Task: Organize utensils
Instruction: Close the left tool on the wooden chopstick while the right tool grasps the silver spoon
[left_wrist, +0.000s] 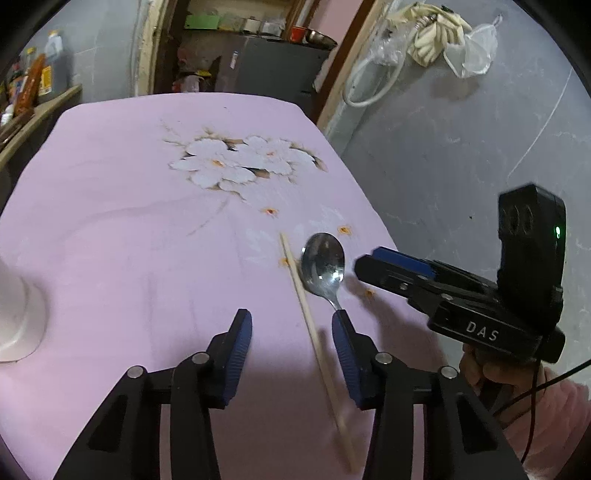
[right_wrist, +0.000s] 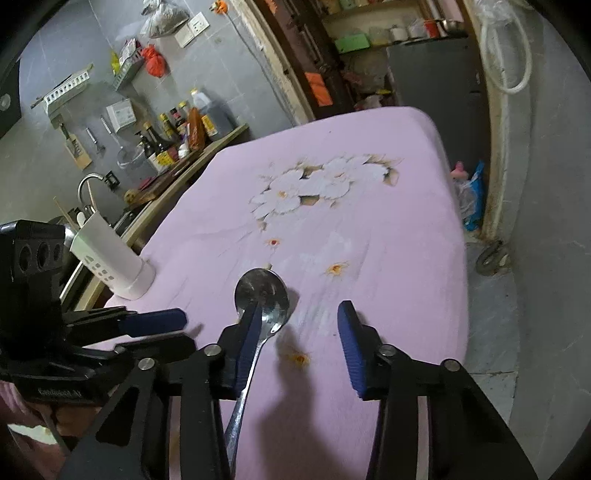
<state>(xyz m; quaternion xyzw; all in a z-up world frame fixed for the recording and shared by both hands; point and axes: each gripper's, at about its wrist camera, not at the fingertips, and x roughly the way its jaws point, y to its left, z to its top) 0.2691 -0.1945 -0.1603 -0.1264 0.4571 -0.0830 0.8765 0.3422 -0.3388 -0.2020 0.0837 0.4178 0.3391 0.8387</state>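
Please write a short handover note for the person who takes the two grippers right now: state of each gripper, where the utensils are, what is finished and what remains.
Left gripper: open, holding nothing, low over the wooden chopstick, which lies between its fingers.
Right gripper: open, holding nothing, over the metal spoon; the spoon handle runs beside its left finger.
Spoon and chopstick lie side by side on the pink floral cloth, near the table's right edge.
White utensil holder stands at the left edge, with some utensils already in it.
Left to do: pick up the spoon and chopstick and put them in the holder.

Home kitchen: sauce bottles (right_wrist: 173, 136), sink tap (right_wrist: 86, 184), hanging knife (right_wrist: 75, 146).
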